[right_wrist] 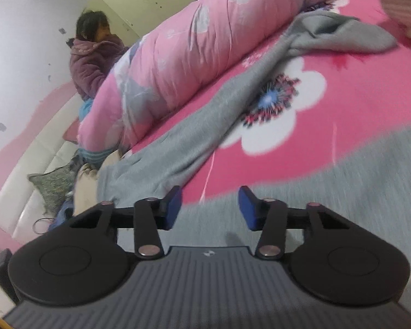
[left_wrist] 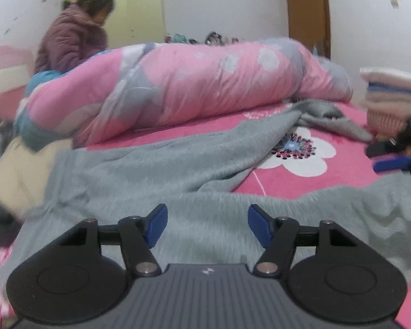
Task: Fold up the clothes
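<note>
**Grey trousers spread on the bed, both grippers empty**

We see the soft grey fleece trousers (left_wrist: 156, 170) lying unfolded across the lower half of the frame on the pink flowered bedsheet (left_wrist: 315, 183), legs splayed toward the upper right. Our left gripper (left_wrist: 207, 226) hangs over the fabric, fingers wide apart and holding nothing; our right gripper (right_wrist: 209, 209) is likewise spread and empty. To fold well, we judge each should pinch an edge cleanly and keep the cloth flat.
</note>
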Motion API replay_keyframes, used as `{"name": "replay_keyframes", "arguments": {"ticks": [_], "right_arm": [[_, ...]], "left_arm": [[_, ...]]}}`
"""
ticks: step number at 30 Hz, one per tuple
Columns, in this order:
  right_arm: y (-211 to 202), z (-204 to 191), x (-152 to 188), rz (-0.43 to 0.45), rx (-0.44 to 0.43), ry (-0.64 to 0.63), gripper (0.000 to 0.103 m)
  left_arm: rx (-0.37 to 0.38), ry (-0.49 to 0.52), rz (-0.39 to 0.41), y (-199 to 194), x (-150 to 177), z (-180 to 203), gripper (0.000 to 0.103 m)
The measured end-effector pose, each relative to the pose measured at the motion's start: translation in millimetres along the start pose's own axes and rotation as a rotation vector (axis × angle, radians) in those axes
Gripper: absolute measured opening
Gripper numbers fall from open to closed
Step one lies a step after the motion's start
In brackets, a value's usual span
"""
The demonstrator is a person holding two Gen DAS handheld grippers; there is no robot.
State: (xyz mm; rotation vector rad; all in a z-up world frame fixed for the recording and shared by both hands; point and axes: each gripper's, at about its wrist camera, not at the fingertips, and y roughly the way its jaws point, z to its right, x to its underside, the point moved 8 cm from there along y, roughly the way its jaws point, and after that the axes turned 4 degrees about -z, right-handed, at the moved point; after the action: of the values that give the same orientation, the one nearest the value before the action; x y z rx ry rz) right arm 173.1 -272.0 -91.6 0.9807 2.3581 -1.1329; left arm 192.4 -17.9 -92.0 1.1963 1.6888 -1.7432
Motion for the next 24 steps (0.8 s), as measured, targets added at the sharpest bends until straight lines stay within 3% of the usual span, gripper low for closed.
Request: {"name": "replay_keyframes", "arguments": {"ticks": [5, 12, 16, 19, 24], "right_arm": [[59.4, 36.5, -61.5, -0.008, 0.016, 0.065, 0.037], [111.2, 69.8, -124.8, 0.003, 0.121, -0.036, 0.033], [145.7, 45.5, -158.5, -0.037, 0.151, -0.259, 0.035], [187.9, 11.4, -155.4, -0.139, 0.121, -0.449, 0.035], [256.2, -42.3, -150.2, -0.312, 0.068, -0.766, 0.055]], "left_arm": [[-0.011, 0.108, -0.021, 59.3, -31.7, 37.5, 0.057], [0.016, 0.084, -0.032, 116.1, -28.4, 62.1, 0.053], [-0.008, -0.004, -0.039, 127.2, -13.9, 47.0, 0.052], [0.001, -0.086, -0.037, 130.2, -8.9, 33.5, 0.047], [0.044, -0.160, -0.063, 136.1, -2.3, 23.9, 0.047]]}}
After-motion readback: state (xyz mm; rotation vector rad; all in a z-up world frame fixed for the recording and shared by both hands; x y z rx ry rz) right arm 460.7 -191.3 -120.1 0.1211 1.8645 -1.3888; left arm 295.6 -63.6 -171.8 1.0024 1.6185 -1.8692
